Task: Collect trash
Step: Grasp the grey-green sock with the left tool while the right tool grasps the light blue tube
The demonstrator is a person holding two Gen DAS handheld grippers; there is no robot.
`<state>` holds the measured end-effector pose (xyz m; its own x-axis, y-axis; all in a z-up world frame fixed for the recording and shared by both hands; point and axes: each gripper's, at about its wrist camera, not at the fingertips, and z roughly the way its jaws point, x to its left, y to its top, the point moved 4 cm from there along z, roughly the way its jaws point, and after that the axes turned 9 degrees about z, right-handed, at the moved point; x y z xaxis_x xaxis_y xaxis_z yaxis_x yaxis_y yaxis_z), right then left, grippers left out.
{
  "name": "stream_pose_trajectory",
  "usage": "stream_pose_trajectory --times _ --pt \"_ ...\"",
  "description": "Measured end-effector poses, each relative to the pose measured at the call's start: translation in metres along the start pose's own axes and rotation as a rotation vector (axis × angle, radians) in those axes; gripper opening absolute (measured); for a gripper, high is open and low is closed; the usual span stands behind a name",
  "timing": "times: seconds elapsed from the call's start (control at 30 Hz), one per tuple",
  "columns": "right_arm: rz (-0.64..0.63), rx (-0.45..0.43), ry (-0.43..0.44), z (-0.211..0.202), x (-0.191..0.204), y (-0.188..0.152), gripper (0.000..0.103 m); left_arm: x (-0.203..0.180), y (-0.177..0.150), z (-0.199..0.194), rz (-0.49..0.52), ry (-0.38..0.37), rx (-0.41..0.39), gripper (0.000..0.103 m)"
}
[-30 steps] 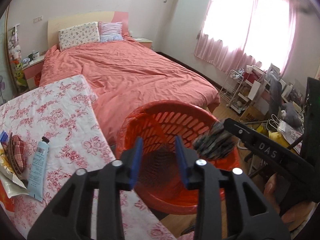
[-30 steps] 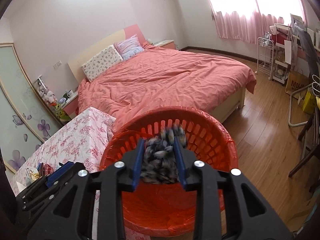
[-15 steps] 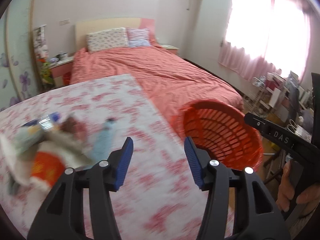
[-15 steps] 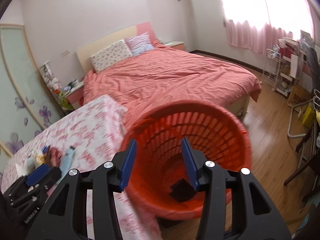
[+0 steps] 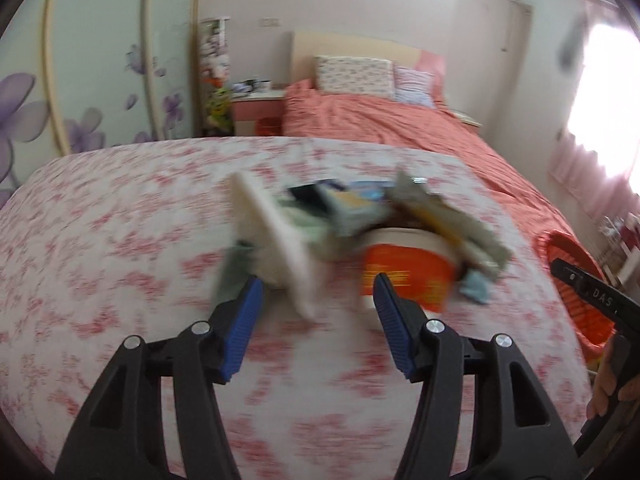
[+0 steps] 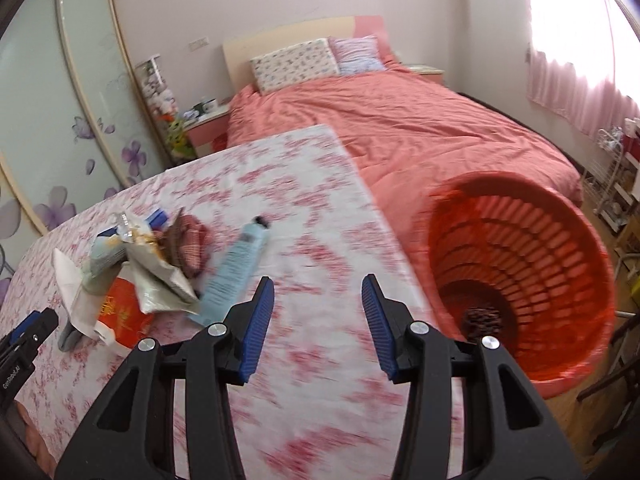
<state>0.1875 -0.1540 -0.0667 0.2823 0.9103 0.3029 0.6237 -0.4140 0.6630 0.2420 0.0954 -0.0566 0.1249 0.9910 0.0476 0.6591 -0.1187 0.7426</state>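
Note:
A pile of trash lies on the floral table (image 5: 120,240): an orange and white cup (image 5: 404,272), a white paper piece (image 5: 276,240) and crumpled wrappers (image 5: 448,216). My left gripper (image 5: 318,304) is open and empty, just in front of the pile. In the right wrist view the pile (image 6: 152,276) sits left, with a light blue tube (image 6: 236,276) beside it. My right gripper (image 6: 318,312) is open and empty above the table (image 6: 320,420). The orange basket (image 6: 520,256) stands at the table's right, with a dark patterned item (image 6: 482,320) inside.
A bed with a salmon cover (image 6: 420,120) lies beyond the table and basket. A nightstand (image 6: 204,124) and sliding flowered doors (image 6: 60,120) are at the back left. A wire rack (image 6: 616,184) and wooden floor are at the right. The basket also shows in the left wrist view (image 5: 576,280).
My right gripper opened and the dark patterned item dropped into the basket; it then swung left over the table. My left gripper opened wider and swung left to face the trash pile.

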Motion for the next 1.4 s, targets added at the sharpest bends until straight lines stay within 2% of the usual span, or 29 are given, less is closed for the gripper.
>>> stream_pose_trajectory --times 0.13,0.3,0.43,0.53,0.67,0.73,0.77,0.83,1.13,1.4 --pt "0.017 0.027 0.021 0.02 0.018 0.002 0.043 0.031 -0.006 0.013 -0.032 0.026 0.028 0.058" --pt "0.019 0.065 0.006 0.049 0.035 0.005 0.042 0.055 -0.011 0.031 -0.071 0.026 0.071 0.057" --pt "0.04 0.103 0.03 0.063 0.041 0.005 0.042 0.054 -0.009 0.049 -0.075 -0.004 0.099 0.055" --pt "0.019 0.122 0.01 0.071 0.046 0.003 0.042 0.048 -0.007 0.063 -0.068 -0.023 0.125 0.051" --pt "0.006 0.122 -0.006 0.073 0.047 0.0 0.035 0.046 -0.006 0.076 -0.067 -0.019 0.146 0.035" --pt "-0.006 0.115 -0.008 0.072 0.048 -0.001 0.031 0.046 -0.004 0.079 -0.064 -0.006 0.14 0.023" --pt "-0.017 0.112 -0.014 0.071 0.047 -0.002 0.029 0.048 -0.004 0.08 -0.068 -0.005 0.141 0.014" --pt "-0.031 0.109 -0.022 0.069 0.046 -0.003 0.029 0.053 -0.005 0.078 -0.078 -0.01 0.138 0.013" --pt "-0.025 0.113 -0.059 0.04 0.012 -0.018 0.029 0.092 -0.03 0.049 -0.098 0.06 0.136 0.012" --pt "-0.026 0.099 -0.041 0.04 0.013 -0.02 0.029 0.098 -0.029 0.052 -0.127 0.065 0.149 0.032"
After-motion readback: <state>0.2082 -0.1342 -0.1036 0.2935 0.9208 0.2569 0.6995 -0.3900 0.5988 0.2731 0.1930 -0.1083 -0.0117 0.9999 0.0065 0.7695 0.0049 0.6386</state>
